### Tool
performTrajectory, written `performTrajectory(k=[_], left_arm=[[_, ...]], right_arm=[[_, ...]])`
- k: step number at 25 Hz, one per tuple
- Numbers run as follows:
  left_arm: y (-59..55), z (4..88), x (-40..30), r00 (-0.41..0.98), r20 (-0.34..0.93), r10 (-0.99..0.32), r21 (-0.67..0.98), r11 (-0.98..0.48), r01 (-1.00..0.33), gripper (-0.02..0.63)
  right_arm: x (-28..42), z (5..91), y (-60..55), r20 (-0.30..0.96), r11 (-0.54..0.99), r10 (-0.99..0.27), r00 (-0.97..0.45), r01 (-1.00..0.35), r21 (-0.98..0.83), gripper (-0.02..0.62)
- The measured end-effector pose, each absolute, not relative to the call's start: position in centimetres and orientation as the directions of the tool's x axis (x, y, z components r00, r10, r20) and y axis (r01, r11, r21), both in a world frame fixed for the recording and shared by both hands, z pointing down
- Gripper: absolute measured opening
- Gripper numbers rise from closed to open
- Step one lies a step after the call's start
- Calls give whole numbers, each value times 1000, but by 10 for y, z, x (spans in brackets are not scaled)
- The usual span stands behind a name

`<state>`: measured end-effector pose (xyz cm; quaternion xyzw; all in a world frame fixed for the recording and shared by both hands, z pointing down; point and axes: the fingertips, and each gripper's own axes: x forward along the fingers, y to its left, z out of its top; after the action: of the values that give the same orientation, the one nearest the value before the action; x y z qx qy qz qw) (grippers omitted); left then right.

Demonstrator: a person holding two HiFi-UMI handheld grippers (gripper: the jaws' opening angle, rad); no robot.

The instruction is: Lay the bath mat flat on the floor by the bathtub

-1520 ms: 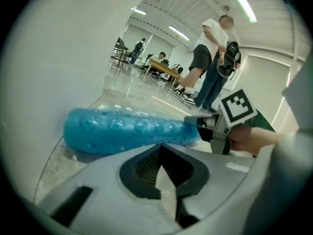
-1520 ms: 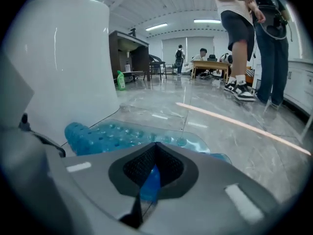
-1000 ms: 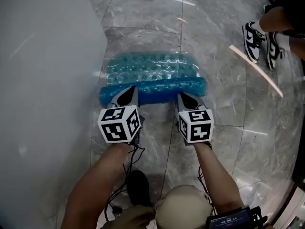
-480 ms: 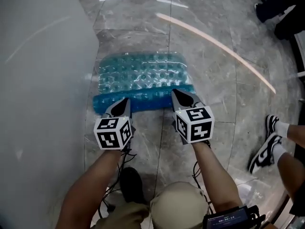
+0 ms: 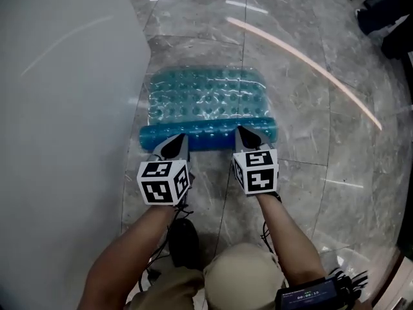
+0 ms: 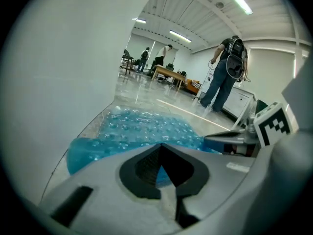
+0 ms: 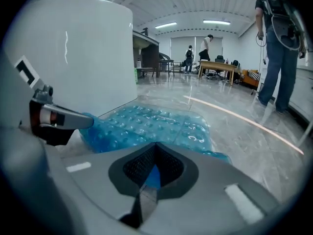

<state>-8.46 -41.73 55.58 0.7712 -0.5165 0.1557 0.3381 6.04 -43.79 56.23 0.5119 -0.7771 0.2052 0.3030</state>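
Note:
A translucent blue bath mat (image 5: 205, 97) with bumps lies on the grey marble floor, beside the white bathtub wall (image 5: 64, 108). Its far part lies flat; its near edge is a rolled fold (image 5: 206, 136). My left gripper (image 5: 175, 142) is shut on the fold's left end, and my right gripper (image 5: 244, 134) is shut on its right end. In the left gripper view, blue mat (image 6: 142, 131) shows between the closed jaws of the left gripper (image 6: 161, 155). The right gripper view shows the same mat (image 7: 146, 124) at the right gripper (image 7: 155, 155).
The tub wall (image 7: 73, 53) borders the mat's left side. A person with a backpack (image 6: 227, 70) stands some way off on the right, and tables and other people are far back. My dark shoe (image 5: 184, 241) is below the grippers.
Both grippers have drawn the rolled fold slightly toward me, and the flat part of the mat looks longer. The bystander's shoes at the right have left the head view.

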Motion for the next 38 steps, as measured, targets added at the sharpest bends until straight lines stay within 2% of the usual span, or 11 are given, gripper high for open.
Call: performTrajectory(k=[8, 12, 16, 20, 24, 28, 32, 35, 38], left_arm=[[-417, 568, -82, 392, 626, -674, 349, -207, -914, 7], [-413, 570, -81, 401, 620, -675, 338, -232, -912, 6], [-398, 570, -78, 414, 625, -661, 335, -253, -908, 6], [-399, 570, -77, 431, 642, -635, 254, -354, -900, 6], [-401, 573, -78, 417, 677, -607, 298, -291, -909, 6], [-389, 571, -79, 424, 650, -630, 364, -232, -902, 6], [-367, 574, -76, 446, 630, -636, 372, -257, -892, 6], [-340, 585, -74, 471, 646, -601, 390, -270, -880, 6], [-326, 576, -77, 456, 636, -623, 383, -257, -887, 6]], right_arm=[[60, 581, -377, 716, 439, -620, -322, -898, -24, 6], [52, 557, -383, 675, 455, -644, -362, -890, -43, 6], [45, 535, -410, 627, 418, -679, -382, -903, -97, 8], [55, 498, -414, 624, 350, -690, -366, -924, -155, 8], [77, 474, -391, 638, 258, -695, -331, -943, -209, 8], [79, 505, -386, 662, 235, -688, -297, -954, -184, 8], [64, 536, -399, 667, 294, -684, -295, -948, -118, 8], [58, 557, -394, 706, 321, -660, -258, -946, -46, 8], [58, 571, -378, 749, 340, -625, -219, -940, 8, 6]])
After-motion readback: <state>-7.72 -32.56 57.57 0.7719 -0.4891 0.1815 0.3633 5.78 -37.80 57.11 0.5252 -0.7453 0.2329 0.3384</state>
